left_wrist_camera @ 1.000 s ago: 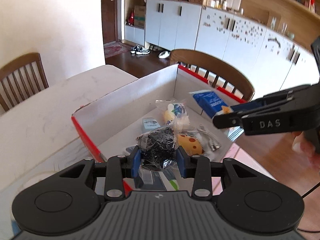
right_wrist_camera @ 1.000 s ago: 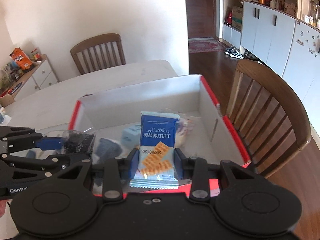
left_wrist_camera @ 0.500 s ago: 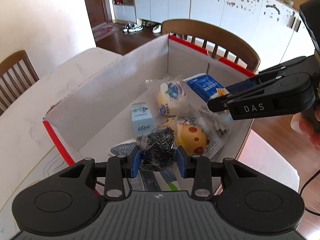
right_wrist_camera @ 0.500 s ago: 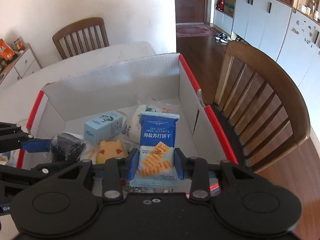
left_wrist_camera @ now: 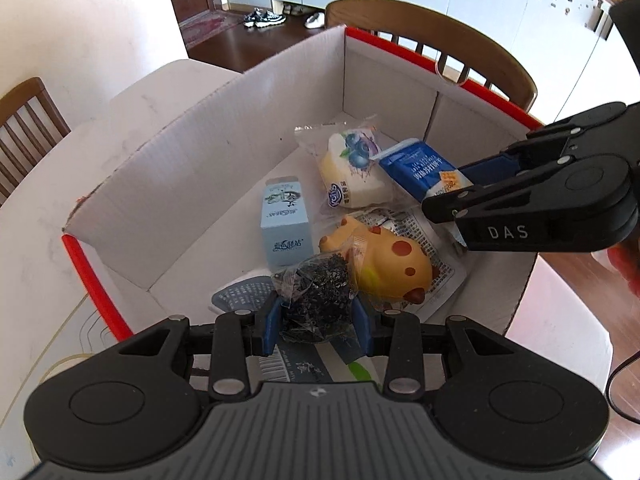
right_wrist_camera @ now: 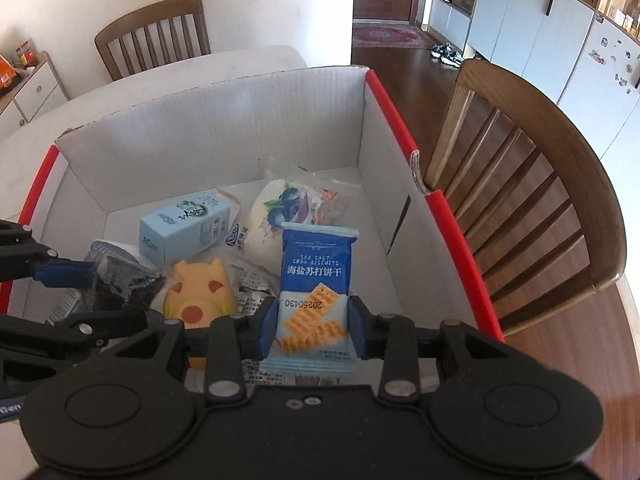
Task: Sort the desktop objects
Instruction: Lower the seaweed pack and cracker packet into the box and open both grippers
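Note:
A white cardboard box with red edges (left_wrist_camera: pixel 224 152) (right_wrist_camera: pixel 224 120) stands on the table. My left gripper (left_wrist_camera: pixel 318 322) is shut on a clear bag of black steel wool (left_wrist_camera: pixel 316 292) (right_wrist_camera: pixel 120 284), held low inside the box. My right gripper (right_wrist_camera: pixel 312 328) is shut on a blue soda biscuit packet (right_wrist_camera: pixel 316 272) (left_wrist_camera: pixel 420 168), also over the box. In the box lie a yellow pig toy (left_wrist_camera: pixel 380 264) (right_wrist_camera: pixel 200 292), a light blue carton (left_wrist_camera: pixel 284 220) (right_wrist_camera: pixel 184 228) and a blueberry bread packet (left_wrist_camera: pixel 352 168) (right_wrist_camera: pixel 280 212).
A wooden chair (right_wrist_camera: pixel 532 184) stands just beyond the box's right side, another chair (right_wrist_camera: pixel 152 36) at the table's far side. The white table (left_wrist_camera: pixel 48 240) extends left of the box. Printed wrappers (left_wrist_camera: pixel 424 232) lie under the toy.
Both grippers have moved forward and down over the box with their packets still held. The box contents now appear closer and larger.

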The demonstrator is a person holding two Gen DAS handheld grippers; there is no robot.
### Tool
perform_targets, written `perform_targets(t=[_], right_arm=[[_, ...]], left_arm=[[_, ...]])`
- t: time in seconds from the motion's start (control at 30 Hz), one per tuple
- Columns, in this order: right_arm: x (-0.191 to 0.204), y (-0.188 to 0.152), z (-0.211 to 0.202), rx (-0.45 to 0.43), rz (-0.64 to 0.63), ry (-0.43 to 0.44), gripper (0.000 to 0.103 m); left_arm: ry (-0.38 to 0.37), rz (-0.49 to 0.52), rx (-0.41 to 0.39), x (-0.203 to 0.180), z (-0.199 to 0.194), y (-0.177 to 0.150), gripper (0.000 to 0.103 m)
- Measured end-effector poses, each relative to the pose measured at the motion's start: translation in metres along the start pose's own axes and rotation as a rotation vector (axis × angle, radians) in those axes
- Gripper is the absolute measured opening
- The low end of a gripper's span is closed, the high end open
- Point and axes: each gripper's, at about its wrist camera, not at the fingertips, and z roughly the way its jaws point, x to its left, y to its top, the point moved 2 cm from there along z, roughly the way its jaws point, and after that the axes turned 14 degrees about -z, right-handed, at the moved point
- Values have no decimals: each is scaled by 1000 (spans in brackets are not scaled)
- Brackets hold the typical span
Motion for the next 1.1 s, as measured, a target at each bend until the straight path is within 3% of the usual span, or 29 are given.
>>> perform_targets(t=[0.33,0.43,0.5,0.93,1.1], right_arm=[[-4,1,4,3,5,36,41],[-5,1,2,-5,12,51,46],[-6,3,0,-15,14,52,57],[-9,-1,-11,-48,19,77,58],[-7,-2,-20,-70,24,93,68]], left_arm=[[-37,-57,32,6,8,1,38],[-57,-62,27,7,7,0,52],[-64,-59,15,6,5,1,60],[-77,-92,-25,4,-15,-1,65],[-88,-112,-45,6,-23,-4,65]])
